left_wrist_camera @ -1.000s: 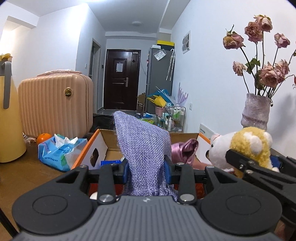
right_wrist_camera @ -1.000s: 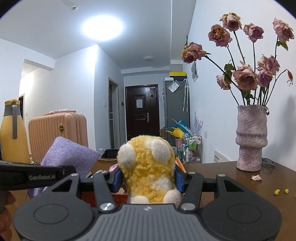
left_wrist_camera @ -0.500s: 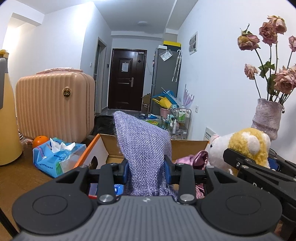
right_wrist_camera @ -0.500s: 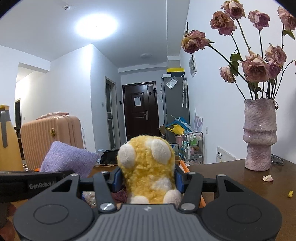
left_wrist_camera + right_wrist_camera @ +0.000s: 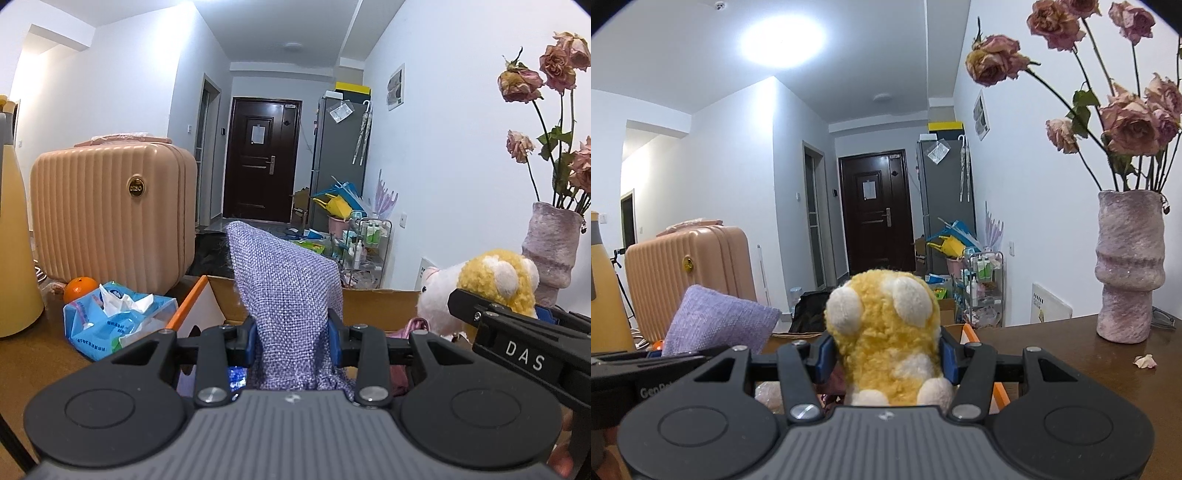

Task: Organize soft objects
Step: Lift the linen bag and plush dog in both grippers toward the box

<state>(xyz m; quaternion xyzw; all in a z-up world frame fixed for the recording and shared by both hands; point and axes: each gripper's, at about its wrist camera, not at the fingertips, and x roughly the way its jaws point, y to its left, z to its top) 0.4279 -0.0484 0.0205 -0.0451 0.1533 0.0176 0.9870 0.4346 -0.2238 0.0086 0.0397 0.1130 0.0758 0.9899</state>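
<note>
My left gripper (image 5: 291,341) is shut on a lavender woven cushion (image 5: 286,291) and holds it upright over an open cardboard box (image 5: 373,304) with an orange edge. My right gripper (image 5: 886,360) is shut on a yellow and white plush toy (image 5: 886,332), held above the same box (image 5: 971,332). In the left wrist view the plush (image 5: 495,282) and the right gripper's body sit at the right. In the right wrist view the cushion (image 5: 716,319) shows at the left. A pink satin item (image 5: 413,326) lies in the box.
A blue tissue pack (image 5: 114,321) and an orange (image 5: 79,290) lie left of the box, before a pink suitcase (image 5: 110,218). A yellow jug (image 5: 14,251) stands far left. A pink vase of dried roses (image 5: 1128,266) stands right on the brown table (image 5: 1071,354).
Both grippers have shifted a little, holding the same things. The vase has slid toward the right edge in both views. Their grips are unchanged.
</note>
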